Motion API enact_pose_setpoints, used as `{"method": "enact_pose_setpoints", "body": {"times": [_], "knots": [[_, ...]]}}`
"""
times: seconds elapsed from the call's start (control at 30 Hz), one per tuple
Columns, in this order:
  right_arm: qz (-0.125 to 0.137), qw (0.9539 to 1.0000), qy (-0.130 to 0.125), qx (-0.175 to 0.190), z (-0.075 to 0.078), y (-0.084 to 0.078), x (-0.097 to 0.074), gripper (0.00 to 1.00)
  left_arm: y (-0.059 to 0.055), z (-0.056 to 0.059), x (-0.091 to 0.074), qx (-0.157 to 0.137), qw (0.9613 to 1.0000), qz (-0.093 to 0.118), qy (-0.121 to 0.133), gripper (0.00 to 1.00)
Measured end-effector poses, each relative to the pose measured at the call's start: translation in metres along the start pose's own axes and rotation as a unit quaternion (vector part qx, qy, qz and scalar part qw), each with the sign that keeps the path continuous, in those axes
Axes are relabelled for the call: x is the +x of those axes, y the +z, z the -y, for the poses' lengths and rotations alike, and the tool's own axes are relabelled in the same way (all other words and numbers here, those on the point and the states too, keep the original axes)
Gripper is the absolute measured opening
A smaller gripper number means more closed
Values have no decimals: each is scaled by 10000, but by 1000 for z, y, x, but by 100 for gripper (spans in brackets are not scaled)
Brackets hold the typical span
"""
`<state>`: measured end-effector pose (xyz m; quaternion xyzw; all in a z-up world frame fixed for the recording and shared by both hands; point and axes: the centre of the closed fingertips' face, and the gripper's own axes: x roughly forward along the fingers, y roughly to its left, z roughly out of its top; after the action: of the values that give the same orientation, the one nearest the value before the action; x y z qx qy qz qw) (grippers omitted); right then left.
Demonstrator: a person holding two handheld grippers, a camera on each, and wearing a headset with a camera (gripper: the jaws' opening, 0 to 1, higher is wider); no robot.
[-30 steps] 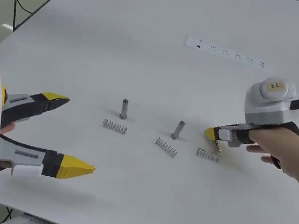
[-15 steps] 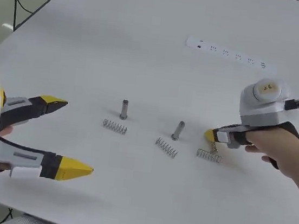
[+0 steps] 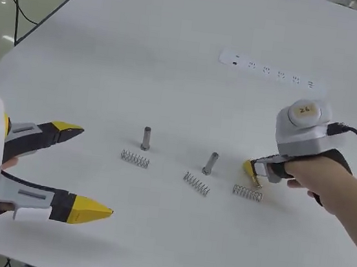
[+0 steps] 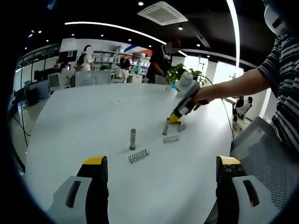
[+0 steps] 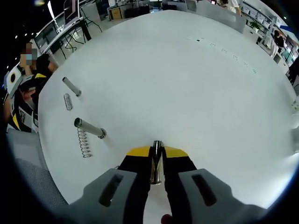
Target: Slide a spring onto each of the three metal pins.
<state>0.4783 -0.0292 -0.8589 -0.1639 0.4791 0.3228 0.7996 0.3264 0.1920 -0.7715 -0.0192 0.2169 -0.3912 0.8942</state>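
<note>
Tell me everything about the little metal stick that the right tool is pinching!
It is a small, shiny, silvery pin, round like a short rod. The right tool is shut on it between yellow-tipped jaws, so just its ends poke out. It sits low over the white table, just above a spring lying there. Whether it touches the table is unclear.

The left hand-held gripper (image 3: 95,172) and the right hand-held gripper (image 3: 251,169) look alike: pointed yellow tips, black jaws, grey arms with white insets, and white housings. A black cable (image 3: 342,127) comes off the right one. The person wears a short-sleeved shirt (image 4: 280,74) with dark and light horizontal stripes.
</note>
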Motion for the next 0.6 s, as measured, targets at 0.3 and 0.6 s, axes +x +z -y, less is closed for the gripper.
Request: {"method": "enact_pose_setpoints", "body": {"times": [0.3, 0.6], "knots": [[129, 9998, 44, 171, 0, 0, 0, 11, 0, 1, -1, -7, 10000, -6, 5, 96], [382, 9991, 154, 104, -7, 3, -9, 10, -1, 2, -3, -6, 10000, -7, 32, 95]]}}
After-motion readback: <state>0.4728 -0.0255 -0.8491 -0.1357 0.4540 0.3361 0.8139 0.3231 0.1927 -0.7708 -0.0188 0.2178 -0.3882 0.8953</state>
